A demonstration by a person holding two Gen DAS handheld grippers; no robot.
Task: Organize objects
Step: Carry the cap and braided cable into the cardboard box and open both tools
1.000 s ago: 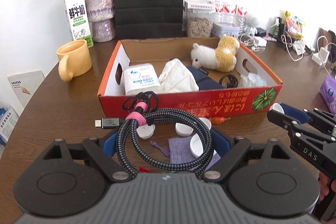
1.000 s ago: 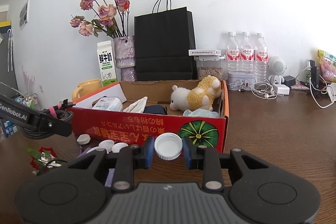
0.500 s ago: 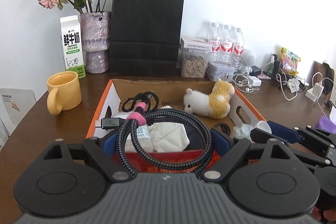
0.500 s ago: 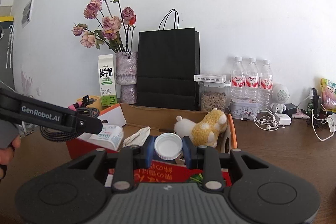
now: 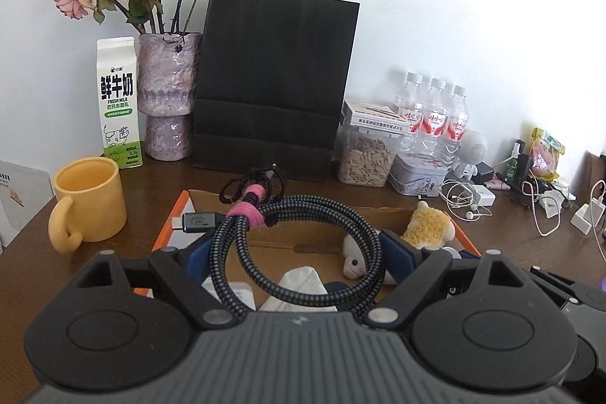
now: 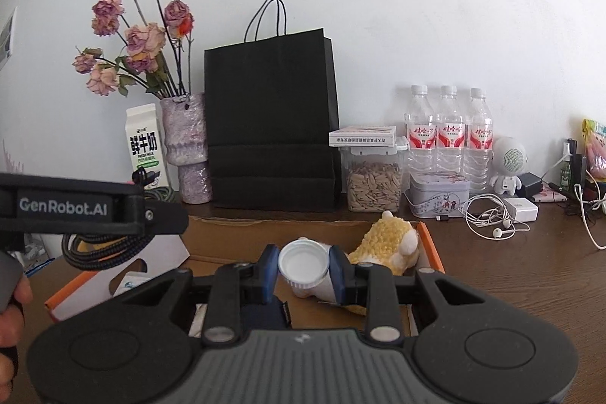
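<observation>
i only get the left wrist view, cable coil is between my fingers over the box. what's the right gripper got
Observer: The right gripper is shut on a white bottle cap, open side facing the camera.
Operator: where is it relative to the box
Observer: The white bottle cap sits in front of the plush toy, above the inside of the cardboard box.
Operator: how does my left gripper look from there
Observer: The left gripper's outer finger crosses the left of the right wrist view, with the cable coil hanging below it and part of a hand at the frame edge.
</observation>
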